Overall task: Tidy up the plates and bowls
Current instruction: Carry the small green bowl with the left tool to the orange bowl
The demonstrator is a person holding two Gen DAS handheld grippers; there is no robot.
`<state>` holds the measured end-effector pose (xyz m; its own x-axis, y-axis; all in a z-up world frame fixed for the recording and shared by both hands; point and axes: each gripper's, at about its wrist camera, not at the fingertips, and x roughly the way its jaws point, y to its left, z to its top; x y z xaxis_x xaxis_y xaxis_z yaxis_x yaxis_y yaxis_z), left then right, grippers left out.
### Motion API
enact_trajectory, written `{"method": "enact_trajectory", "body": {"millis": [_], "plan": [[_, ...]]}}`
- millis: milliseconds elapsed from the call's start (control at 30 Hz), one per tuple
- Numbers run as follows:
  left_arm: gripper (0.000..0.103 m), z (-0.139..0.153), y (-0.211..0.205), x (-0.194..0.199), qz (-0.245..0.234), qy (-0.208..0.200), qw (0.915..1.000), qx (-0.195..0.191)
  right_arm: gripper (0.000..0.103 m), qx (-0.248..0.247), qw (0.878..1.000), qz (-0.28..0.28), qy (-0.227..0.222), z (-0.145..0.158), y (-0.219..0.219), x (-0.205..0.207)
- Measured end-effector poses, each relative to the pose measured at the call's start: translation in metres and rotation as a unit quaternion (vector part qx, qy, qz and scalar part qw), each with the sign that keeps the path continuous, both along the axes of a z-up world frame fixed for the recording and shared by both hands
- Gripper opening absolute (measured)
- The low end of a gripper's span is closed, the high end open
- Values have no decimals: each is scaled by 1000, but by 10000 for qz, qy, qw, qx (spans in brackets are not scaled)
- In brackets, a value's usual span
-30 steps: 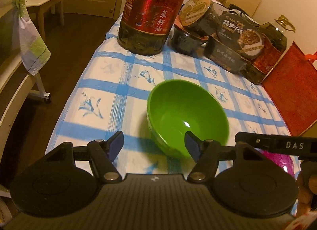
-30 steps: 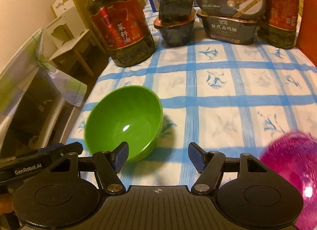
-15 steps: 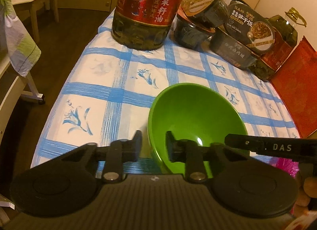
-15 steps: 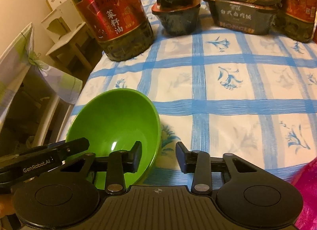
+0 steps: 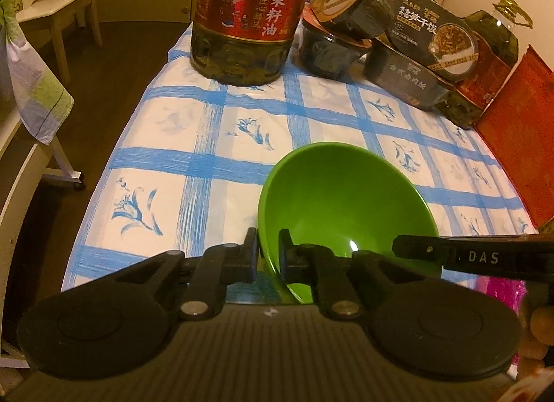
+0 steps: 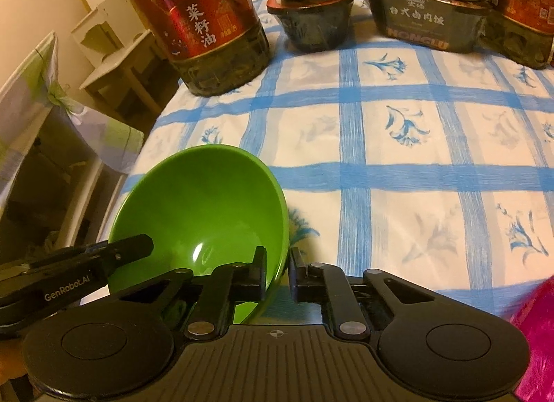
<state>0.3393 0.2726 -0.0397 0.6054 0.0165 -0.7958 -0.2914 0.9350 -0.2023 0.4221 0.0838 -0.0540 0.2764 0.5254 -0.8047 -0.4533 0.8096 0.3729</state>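
Clamping opposite rim walls of the green bowl (image 5: 342,201): left gripper (image 5: 268,251), right gripper (image 6: 277,272).

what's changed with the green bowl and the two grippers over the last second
Both have closed in and clamped the green bowl: the left hand-held gripper on its left rim, the right hand-held gripper on its right rim, one finger inside and one outside. The oil bottle and food boxes stayed put.

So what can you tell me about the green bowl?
The green bowl is round, shiny and smooth like plastic, and empty. It sits on the blue checked tablecloth, tipped a little. The left gripper pinches its left rim and the right gripper pinches its right rim, each with one finger inside.
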Motion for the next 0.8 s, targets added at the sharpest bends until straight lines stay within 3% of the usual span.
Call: {"method": "enact_trajectory", "body": {"millis": [333, 800], "plan": [[9, 26, -13, -40, -4, -22, 10000, -95, 13, 38, 10000, 36, -7, 26, -18, -41], [9, 91, -46, -150, 139, -333, 9992, -196, 13, 296, 9993, -14, -217, 90, -58, -149]]}}
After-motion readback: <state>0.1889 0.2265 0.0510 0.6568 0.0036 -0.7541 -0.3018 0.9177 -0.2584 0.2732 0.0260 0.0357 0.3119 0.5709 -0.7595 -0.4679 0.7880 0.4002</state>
